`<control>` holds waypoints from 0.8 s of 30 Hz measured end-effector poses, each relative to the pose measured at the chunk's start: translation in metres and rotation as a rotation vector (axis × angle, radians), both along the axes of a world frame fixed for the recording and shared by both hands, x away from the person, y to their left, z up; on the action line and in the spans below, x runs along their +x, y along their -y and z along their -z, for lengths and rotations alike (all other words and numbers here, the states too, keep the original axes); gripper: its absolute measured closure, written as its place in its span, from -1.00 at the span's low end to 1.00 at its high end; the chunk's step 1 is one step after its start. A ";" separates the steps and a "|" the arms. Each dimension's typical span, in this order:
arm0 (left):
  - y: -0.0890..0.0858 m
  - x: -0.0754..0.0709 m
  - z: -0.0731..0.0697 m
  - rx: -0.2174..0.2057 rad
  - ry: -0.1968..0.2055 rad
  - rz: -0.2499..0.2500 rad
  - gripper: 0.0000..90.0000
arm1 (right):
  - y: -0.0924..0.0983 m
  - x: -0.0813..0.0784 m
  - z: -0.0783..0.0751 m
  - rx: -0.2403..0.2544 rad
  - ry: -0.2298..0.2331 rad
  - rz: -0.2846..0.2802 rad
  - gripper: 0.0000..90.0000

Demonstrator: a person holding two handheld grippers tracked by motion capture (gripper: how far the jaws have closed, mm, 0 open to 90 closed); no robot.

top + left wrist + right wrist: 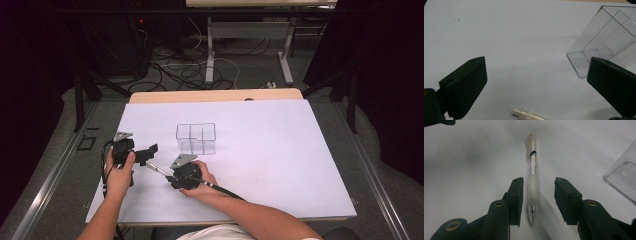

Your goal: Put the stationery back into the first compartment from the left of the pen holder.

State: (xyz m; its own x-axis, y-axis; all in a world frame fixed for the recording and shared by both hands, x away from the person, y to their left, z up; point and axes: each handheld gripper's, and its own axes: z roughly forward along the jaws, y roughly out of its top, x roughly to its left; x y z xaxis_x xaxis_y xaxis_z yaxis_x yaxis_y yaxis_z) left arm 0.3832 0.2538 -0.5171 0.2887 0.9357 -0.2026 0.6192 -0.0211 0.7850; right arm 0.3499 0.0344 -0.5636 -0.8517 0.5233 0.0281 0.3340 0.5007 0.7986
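Note:
A translucent pen [533, 170] with a frosted grip lies on the white sheet, its tip pointing toward my right gripper [538, 181]. That gripper's jaws straddle the grip end. The left pad is almost against the barrel and the right pad stands clear of it, so the gripper is open. In the high view the pen [157, 169] lies between my right gripper [175, 175] and my left gripper [144, 154]. My left gripper [536, 61] is wide open with nothing between its jaws, and the pen's cap end [526, 115] lies just below them.
A clear plastic box [195, 138] with an inner divider stands upright behind both grippers, near the middle of the white sheet [270, 150]. It appears at the right in the left gripper view [604, 40] and at the right edge in the right gripper view [624, 177].

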 end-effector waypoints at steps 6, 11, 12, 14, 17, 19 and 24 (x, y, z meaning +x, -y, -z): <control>0.000 0.000 0.000 -0.003 -0.002 -0.001 -0.93 | -0.008 0.002 0.004 -0.021 -0.003 -0.005 0.42; -0.001 0.000 0.000 -0.007 0.004 -0.004 -0.93 | -0.013 0.003 0.006 -0.034 -0.014 -0.017 0.51; -0.001 0.000 0.000 -0.007 0.004 -0.004 -0.93 | -0.013 0.003 0.006 -0.038 -0.013 -0.021 0.52; -0.001 0.000 0.000 -0.006 0.004 -0.004 -0.93 | -0.014 0.003 0.006 -0.039 -0.015 -0.023 0.52; -0.001 0.000 0.000 -0.007 0.008 -0.005 -0.93 | -0.014 0.003 0.006 -0.044 -0.020 -0.022 0.54; -0.001 0.000 0.000 -0.007 0.009 -0.004 -0.93 | -0.014 0.003 0.006 -0.044 -0.025 -0.019 0.55; -0.001 0.000 0.000 -0.004 0.002 -0.003 -0.93 | -0.014 0.004 0.006 -0.045 -0.021 -0.022 0.62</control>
State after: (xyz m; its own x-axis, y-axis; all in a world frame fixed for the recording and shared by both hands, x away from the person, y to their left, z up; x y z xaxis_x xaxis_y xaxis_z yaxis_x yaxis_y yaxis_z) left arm 0.3829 0.2548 -0.5173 0.2860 0.9359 -0.2058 0.6174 -0.0158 0.7865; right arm 0.3534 0.0485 -0.5698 -0.8626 0.5054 0.0225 0.3386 0.5438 0.7679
